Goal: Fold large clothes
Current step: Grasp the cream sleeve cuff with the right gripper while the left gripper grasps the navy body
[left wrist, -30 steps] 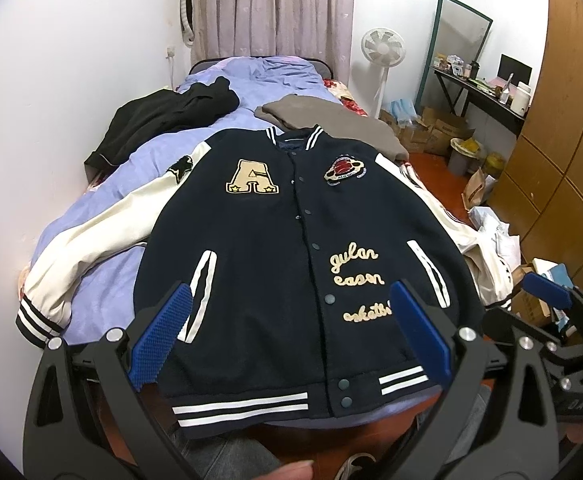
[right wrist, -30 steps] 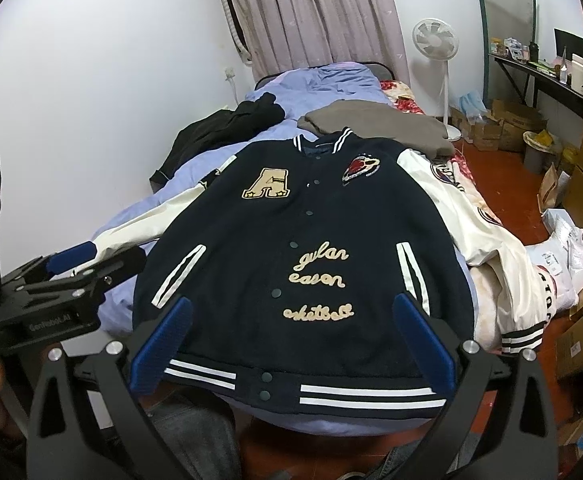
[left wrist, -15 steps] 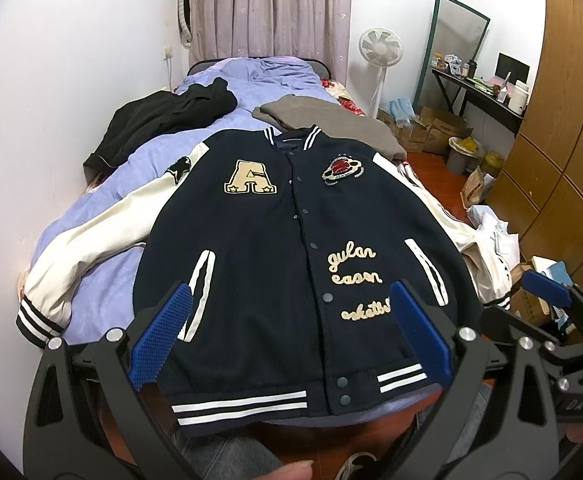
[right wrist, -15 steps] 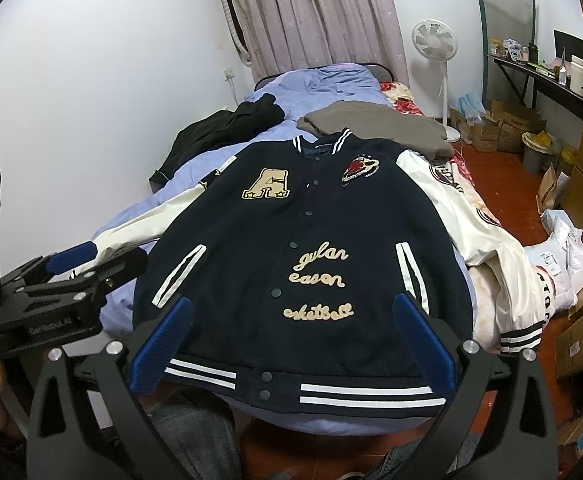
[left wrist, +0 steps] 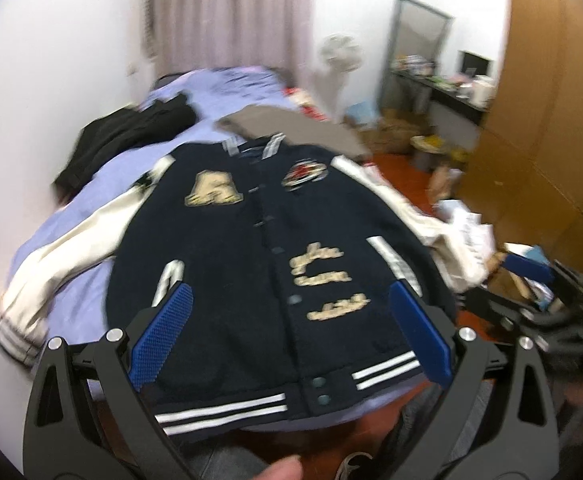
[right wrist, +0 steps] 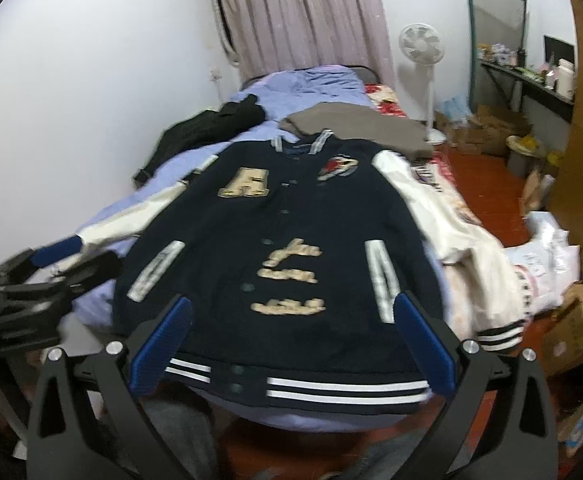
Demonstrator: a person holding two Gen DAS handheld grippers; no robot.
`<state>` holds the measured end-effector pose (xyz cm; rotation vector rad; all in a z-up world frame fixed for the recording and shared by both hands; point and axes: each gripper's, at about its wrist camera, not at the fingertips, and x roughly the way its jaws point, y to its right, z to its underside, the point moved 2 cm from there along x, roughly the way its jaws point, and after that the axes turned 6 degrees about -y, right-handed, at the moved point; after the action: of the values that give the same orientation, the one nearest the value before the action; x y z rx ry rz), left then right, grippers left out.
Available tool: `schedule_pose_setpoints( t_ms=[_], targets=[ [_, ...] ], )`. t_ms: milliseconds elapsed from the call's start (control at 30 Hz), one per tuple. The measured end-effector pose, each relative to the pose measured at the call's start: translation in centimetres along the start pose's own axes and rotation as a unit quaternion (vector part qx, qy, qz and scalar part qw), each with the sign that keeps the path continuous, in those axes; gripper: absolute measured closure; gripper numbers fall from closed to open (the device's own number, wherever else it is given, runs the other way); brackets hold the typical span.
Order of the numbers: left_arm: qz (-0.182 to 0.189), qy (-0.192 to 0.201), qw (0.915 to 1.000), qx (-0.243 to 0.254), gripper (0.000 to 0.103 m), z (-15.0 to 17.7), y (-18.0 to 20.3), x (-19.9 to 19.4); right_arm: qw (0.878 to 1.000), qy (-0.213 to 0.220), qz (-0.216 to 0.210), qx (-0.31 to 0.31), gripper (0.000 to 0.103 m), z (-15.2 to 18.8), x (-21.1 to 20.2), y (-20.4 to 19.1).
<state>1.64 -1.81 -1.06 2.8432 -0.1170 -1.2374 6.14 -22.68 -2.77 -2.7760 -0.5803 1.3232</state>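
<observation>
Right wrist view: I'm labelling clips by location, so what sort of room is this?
Most likely a bedroom: a bed with lilac bedding, a standing fan beside it, and a leaning mirror.

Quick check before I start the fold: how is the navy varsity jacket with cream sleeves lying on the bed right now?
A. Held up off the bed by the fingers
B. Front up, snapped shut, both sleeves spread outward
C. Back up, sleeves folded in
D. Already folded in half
B: the navy varsity jacket with cream sleeves shows its letter patch and closed snap line, lies flat, and each sleeve stretches out to its side; both grippers are open and empty.
</observation>
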Motion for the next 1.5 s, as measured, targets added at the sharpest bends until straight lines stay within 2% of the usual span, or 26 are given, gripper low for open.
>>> schedule_pose_setpoints(
  t_ms=[100, 267, 400, 467, 633, 767, 867, 967, 1033, 1133, 1233, 1300, 1433, 1500],
  targets=[
    [0.005, 0.009, 0.9998, 0.018, 0.006, 0.3, 1.1, -0.4, 1.000, 0.008, 0.009, 0.006, 0.004, 0.3, -0.7, 1.6],
    [0.037, -0.001, 0.9987, 0.035, 0.006, 0.5, 2.7, -0.2, 0.999, 0.022, 0.016, 0.046, 0.004, 1.4, -2.1, 6.1],
    [0.077, -0.003, 0.9947, 0.067, 0.006, 0.7, 4.8, 0.9, 0.996, 0.032, 0.025, 0.080, 0.004, 2.5, -2.2, 10.7],
    [0.076, -0.006, 0.9931, 0.089, 0.006, 0.8, 6.2, 1.9, 0.994, 0.031, 0.033, 0.096, 0.004, 3.2, -1.4, 13.4],
    [0.082, -0.042, 0.9875, 0.128, 0.006, 1.1, 9.5, 5.8, 0.989, -0.008, 0.048, 0.143, 0.004, 5.6, 3.0, 21.2],
    [0.087, -0.072, 0.9827, 0.147, 0.006, 1.5, 11.3, 8.8, 0.975, -0.029, 0.019, 0.220, 0.004, 7.8, 8.1, 28.4],
    [0.085, -0.089, 0.9807, 0.152, 0.006, 1.5, 12.3, 10.5, 0.965, -0.029, -0.017, 0.259, 0.004, 8.5, 11.1, 31.8],
    [0.085, -0.098, 0.9782, 0.162, 0.006, 1.4, 13.0, 11.7, 0.956, -0.029, -0.018, 0.292, 0.004, 8.8, 13.9, 34.5],
    [0.089, -0.094, 0.9759, 0.176, 0.006, 1.1, 13.2, 12.3, 0.944, -0.023, -0.037, 0.328, 0.004, 9.2, 15.4, 35.8],
    [0.097, -0.082, 0.9727, 0.194, 0.006, 0.4, 12.8, 13.2, 0.936, -0.019, -0.061, 0.347, 0.004, 9.1, 17.1, 36.3],
    [0.102, -0.081, 0.9720, 0.196, 0.006, -0.5, 11.8, 14.6, 0.926, -0.038, -0.098, 0.363, 0.005, 8.9, 18.7, 36.0],
    [0.103, -0.072, 0.9745, 0.186, 0.006, -1.2, 10.5, 15.2, 0.927, -0.045, -0.103, 0.359, 0.022, 8.5, 18.5, 35.4],
    [0.097, -0.059, 0.9810, 0.157, 0.006, -2.0, 7.6, 16.5, 0.934, -0.074, -0.095, 0.336, 0.036, 7.6, 18.1, 33.4],
    [0.102, -0.056, 0.9823, 0.147, 0.007, -2.2, 6.3, 17.2, 0.933, -0.097, -0.097, 0.333, 0.053, 7.4, 18.3, 33.0]
  ],
)
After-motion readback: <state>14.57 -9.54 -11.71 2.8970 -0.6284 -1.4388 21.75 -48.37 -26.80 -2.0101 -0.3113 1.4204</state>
